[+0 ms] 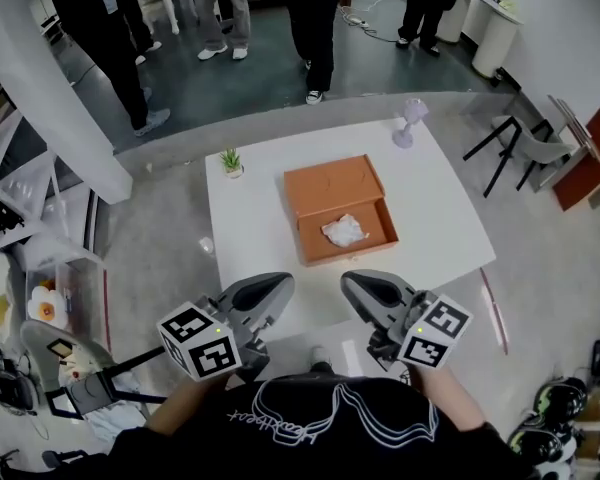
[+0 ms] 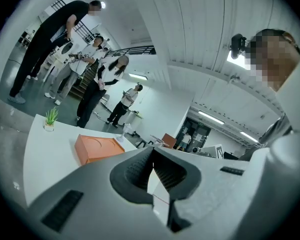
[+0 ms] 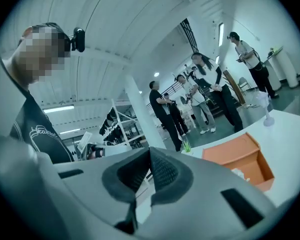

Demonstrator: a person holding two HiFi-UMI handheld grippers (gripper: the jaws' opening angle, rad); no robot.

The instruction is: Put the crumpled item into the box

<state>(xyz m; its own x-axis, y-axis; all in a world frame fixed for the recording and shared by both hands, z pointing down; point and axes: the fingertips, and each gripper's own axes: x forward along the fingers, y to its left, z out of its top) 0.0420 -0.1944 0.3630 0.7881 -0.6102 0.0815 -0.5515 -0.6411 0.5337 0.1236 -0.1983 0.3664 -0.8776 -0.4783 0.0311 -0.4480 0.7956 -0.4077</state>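
Observation:
The crumpled white paper [image 1: 344, 231] lies inside the open orange box [image 1: 332, 184] in the middle of the white table [image 1: 442, 208], in the tray half nearest me. My left gripper [image 1: 278, 288] and right gripper [image 1: 353, 284] hover side by side over the table's near edge, short of the box, both shut and empty. In the left gripper view the box [image 2: 97, 148] sits beyond the closed left gripper [image 2: 152, 154]. In the right gripper view, past the closed right gripper [image 3: 150, 152], I see the box [image 3: 237, 153] with the paper [image 3: 238, 174] in it.
A small potted plant [image 1: 231, 161] stands at the table's far left corner and a pale lamp-like item [image 1: 410, 120] at its far right corner. Several people stand on the dark floor beyond the table. A chair [image 1: 525, 146] is to the right and shelving [image 1: 20, 218] to the left.

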